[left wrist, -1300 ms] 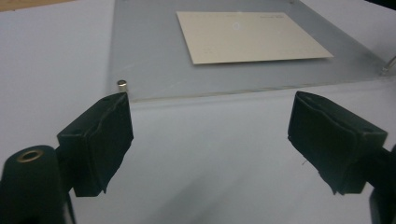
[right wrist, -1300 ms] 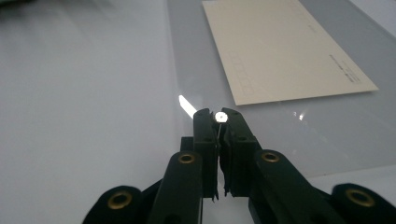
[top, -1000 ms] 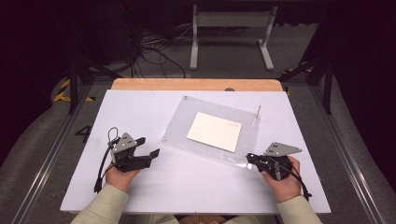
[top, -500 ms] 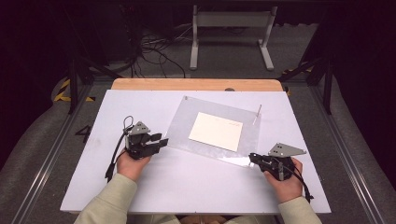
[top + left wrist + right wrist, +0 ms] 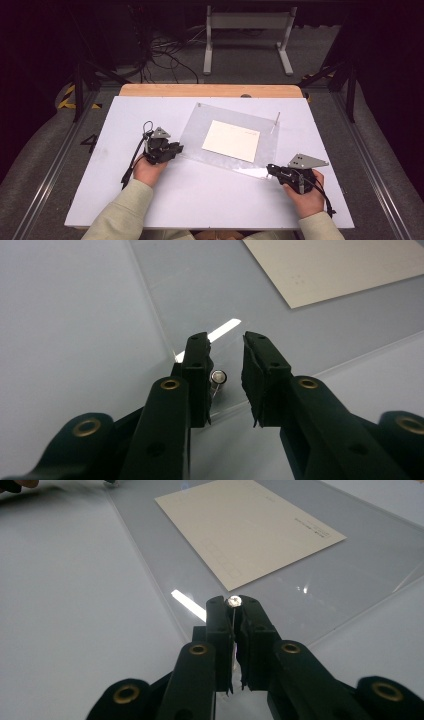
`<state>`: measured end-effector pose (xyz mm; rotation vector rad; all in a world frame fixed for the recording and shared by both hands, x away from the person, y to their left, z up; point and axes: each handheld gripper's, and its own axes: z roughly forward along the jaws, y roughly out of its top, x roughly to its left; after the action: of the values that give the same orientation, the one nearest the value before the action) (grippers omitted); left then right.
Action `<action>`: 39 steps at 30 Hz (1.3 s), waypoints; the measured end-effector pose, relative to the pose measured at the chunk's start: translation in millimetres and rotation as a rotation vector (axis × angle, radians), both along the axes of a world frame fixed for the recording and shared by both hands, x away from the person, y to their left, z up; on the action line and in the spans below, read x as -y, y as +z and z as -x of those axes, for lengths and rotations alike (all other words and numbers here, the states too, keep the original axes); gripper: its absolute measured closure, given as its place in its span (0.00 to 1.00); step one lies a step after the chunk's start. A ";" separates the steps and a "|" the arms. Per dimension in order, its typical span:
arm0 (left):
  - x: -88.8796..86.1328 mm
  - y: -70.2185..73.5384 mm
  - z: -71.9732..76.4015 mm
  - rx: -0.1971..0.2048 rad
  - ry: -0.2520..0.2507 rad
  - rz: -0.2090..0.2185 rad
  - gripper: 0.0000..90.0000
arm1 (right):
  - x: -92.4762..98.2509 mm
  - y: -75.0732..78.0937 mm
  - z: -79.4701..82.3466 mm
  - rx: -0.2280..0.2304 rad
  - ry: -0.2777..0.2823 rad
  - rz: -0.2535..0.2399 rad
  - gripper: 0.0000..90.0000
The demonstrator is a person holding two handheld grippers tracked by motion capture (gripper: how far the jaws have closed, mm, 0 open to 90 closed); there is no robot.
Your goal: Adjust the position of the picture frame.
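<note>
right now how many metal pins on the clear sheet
3 pins: one upright at far right corner, one between the left gripper's closing jaws, one in the right gripper. Others may be hidden.

Bright table point(image 5: 125, 200) amid dark surroundings; glare streaks on the clear sheet point(image 5: 350, 580); near jaws soft.

A white rectangular tabletop point(image 5: 125, 200) carries a clear acrylic sheet point(image 5: 200, 127) lying flat and turned at a slant, with a cream rectangular card point(image 5: 231, 140) resting on its middle. A thin metal pin point(image 5: 276, 119) stands upright at the sheet's far right corner. The left gripper point(image 5: 176, 148) sits at the sheet's near left corner — its jaws have just been closing. The right gripper point(image 5: 270, 170) meets the sheet's near right corner, jaws together.
</note>
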<state>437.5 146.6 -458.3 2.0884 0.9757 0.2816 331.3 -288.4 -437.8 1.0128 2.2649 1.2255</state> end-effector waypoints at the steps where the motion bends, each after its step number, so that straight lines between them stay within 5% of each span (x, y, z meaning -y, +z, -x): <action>1: 0.0 -0.3 0.0 -0.003 -0.003 -0.006 0.83 | 0.0 0.0 0.2 0.000 0.000 0.001 0.93; 11: 2.3 -0.1 2.4 0.039 -0.004 -0.056 0.92 | 0.0 0.1 0.3 0.001 0.002 0.002 0.93; 15: 0.7 2.9 6.2 0.000 -0.030 -0.062 0.92 | 0.0 1.1 1.0 0.000 0.000 0.010 0.94; 18: -0.7 7.1 13.4 -0.012 -0.054 -0.114 0.92 | 2.4 1.8 1.4 -0.008 0.002 0.008 0.93; 20: -3.7 6.1 16.9 -0.138 -0.180 -0.056 1.00 | 3.2 1.6 1.0 -0.011 0.005 0.001 0.93; 21: 0.2 4.4 20.2 -0.131 -0.202 -0.106 1.00 | 3.1 1.7 0.8 -0.012 0.005 0.004 0.93; 23: 8.1 8.8 31.4 -0.038 -0.184 -0.198 1.00 | 2.9 2.2 0.4 -0.014 0.007 0.006 0.93; 27: 1.0 17.3 25.1 0.050 -0.075 -0.097 0.94 | 3.4 2.1 0.0 -0.017 0.009 0.003 0.93; 30: -1.3 11.0 16.3 0.031 -0.042 -0.045 0.86 | 3.6 1.9 0.0 -0.017 0.010 0.001 0.93; 35: 4.7 -0.7 7.3 0.044 -0.031 -0.057 0.83 | 4.4 1.1 0.7 -0.014 0.009 -0.006 0.93; 39: 5.7 -1.1 6.5 0.041 -0.048 -0.048 0.93 | 4.8 0.9 1.3 -0.013 0.008 -0.008 0.93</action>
<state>431.1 140.8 -459.5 2.1382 0.9011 0.3250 329.9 -293.2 -436.8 1.0187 2.2777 1.2353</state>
